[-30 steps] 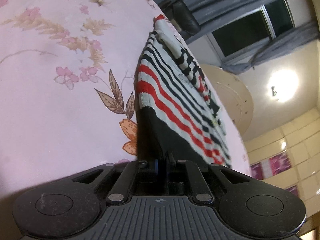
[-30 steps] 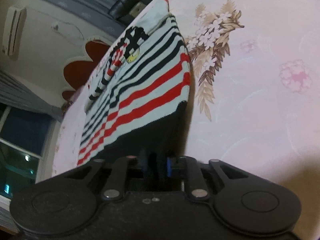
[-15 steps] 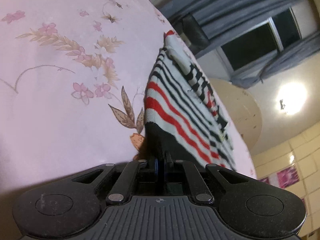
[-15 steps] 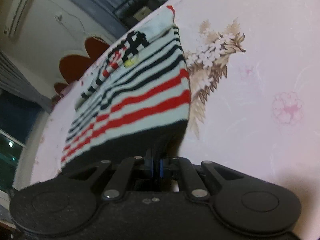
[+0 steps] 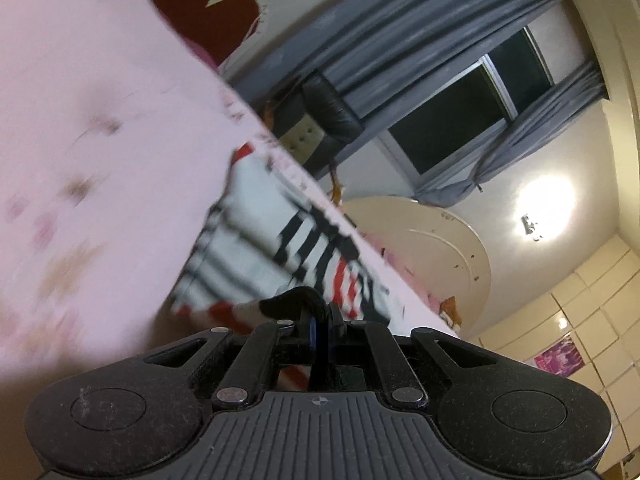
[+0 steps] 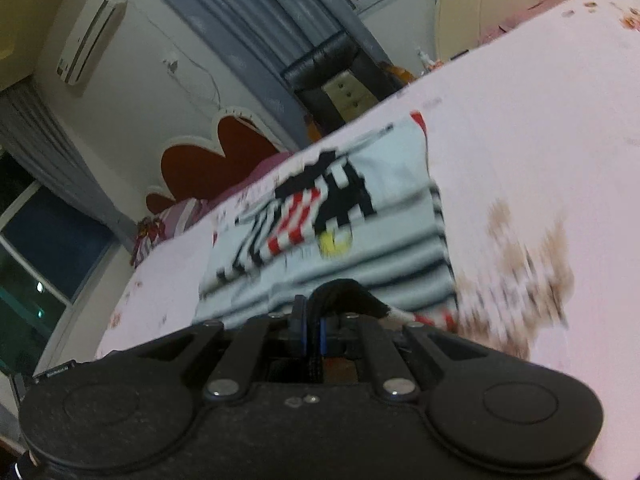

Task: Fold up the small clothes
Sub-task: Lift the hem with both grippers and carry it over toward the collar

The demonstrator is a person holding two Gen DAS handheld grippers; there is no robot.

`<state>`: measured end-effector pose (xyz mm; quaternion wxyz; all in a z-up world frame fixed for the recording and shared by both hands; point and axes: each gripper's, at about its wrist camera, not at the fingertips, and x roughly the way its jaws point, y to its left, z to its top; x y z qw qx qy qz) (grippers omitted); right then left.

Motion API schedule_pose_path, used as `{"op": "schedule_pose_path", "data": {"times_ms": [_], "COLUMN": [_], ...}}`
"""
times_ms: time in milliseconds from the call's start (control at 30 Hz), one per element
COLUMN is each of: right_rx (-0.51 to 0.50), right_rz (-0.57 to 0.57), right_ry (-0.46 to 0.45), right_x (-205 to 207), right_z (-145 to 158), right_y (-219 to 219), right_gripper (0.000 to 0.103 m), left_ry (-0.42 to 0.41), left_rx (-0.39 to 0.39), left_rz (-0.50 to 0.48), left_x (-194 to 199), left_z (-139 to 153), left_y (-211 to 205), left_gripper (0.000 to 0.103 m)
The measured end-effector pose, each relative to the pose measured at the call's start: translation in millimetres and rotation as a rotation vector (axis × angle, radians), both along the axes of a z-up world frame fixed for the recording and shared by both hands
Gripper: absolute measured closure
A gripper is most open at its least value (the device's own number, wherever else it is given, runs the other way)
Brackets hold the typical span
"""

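In the left wrist view we see the pink floral sheet (image 5: 104, 152) filling the nine o'clock side, blurred. At centre lies the striped top (image 5: 256, 248), white with black and red bands, spread on the sheet. At six o'clock our left gripper (image 5: 319, 320) has its jaws pressed together on the top's black hem, which bunches up over the fingertips. Grey curtains (image 5: 400, 40) and a dark window (image 5: 472, 112) sit at one o'clock, a ceiling lamp (image 5: 544, 208) at three.

In the right wrist view an air conditioner (image 6: 90, 34) hangs at ten o'clock; its label is too small to read. The top (image 6: 360, 224) lies at centre, its blocky black, red and yellow motif facing up. Our right gripper (image 6: 314, 322) at six o'clock is clamped on the black hem too. The sheet (image 6: 540, 128) spreads toward three o'clock. We can read no writing anywhere.
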<state>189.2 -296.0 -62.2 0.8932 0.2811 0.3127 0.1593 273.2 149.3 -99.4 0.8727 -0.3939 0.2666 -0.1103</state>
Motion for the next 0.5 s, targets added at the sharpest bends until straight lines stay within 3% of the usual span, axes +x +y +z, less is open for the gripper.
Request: {"op": "schedule_pose_path", "data": {"times_ms": [233, 500], "right_rx": [0.039, 0.068], "right_rz": [-0.067, -0.103], "right_ry": [0.015, 0.095], "right_x": [112.9, 249.3], "right_z": [18.0, -16.4], "right_y": [-7.8, -8.6], "right_gripper": [0.097, 0.097], "left_ry": [-0.003, 0.08], "left_rx": [0.029, 0.071], "left_rz": [-0.033, -0.082], "left_x": [129.9, 263.9], "left_z": [14.4, -17.6], "left_y": [-8.7, -12.0], "left_gripper": [0.098, 0.098]}}
